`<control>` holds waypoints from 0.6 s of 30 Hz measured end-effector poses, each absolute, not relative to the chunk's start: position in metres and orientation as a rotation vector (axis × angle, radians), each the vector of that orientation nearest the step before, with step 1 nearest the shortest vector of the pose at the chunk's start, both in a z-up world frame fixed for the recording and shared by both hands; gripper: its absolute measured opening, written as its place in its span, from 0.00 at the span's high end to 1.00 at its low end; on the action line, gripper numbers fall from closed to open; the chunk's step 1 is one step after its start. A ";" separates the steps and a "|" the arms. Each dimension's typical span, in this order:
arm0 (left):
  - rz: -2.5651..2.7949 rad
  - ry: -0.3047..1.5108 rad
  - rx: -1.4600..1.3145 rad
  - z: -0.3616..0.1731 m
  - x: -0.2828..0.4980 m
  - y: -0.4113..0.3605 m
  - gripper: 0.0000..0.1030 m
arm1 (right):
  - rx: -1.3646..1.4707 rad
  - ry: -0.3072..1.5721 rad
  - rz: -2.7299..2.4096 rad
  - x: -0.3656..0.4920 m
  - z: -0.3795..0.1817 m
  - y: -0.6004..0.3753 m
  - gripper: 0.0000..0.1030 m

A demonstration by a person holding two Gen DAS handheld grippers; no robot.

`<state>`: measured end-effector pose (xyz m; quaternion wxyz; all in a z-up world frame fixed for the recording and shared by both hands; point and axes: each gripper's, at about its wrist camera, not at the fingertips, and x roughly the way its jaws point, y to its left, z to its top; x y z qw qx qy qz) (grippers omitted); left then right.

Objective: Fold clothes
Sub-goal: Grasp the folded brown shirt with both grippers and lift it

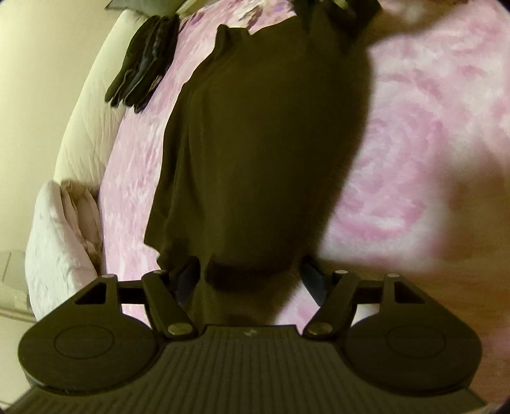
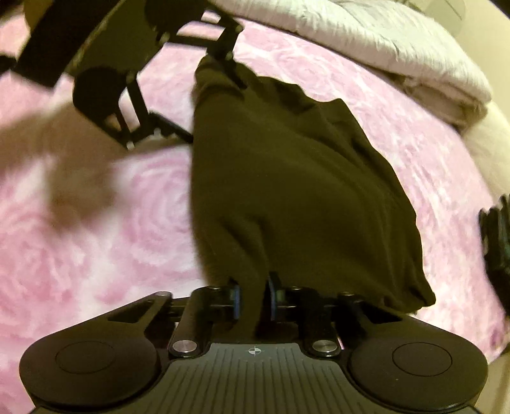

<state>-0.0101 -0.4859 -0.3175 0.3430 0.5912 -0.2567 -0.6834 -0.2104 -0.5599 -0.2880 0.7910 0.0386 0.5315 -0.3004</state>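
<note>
A dark olive garment (image 1: 264,153) lies stretched lengthwise on the pink rose-patterned bedspread (image 1: 430,127). My left gripper (image 1: 248,272) stands open at its near end. The cloth's hem lies between the wide-apart fingers, and the pads do not press it. In the right wrist view the same garment (image 2: 302,191) runs away from my right gripper (image 2: 254,289), whose blue pads are shut on a pinched fold of its near end. The left gripper (image 2: 213,110) straddles the far end there. The right gripper (image 1: 334,12) shows dimly at the top of the left wrist view.
A pile of black clothes (image 1: 143,60) lies at the bedspread's edge, also seen as black clothes (image 2: 497,248) at the right. A crumpled white duvet (image 1: 60,235) and a cream quilt (image 1: 92,121) border the bed. The duvet (image 2: 398,47) lies beyond the garment.
</note>
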 end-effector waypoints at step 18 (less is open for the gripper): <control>-1.834 -0.441 1.535 -0.312 -0.016 -0.509 0.89 | -0.156 1.191 -0.714 -0.219 -0.281 -0.513 0.36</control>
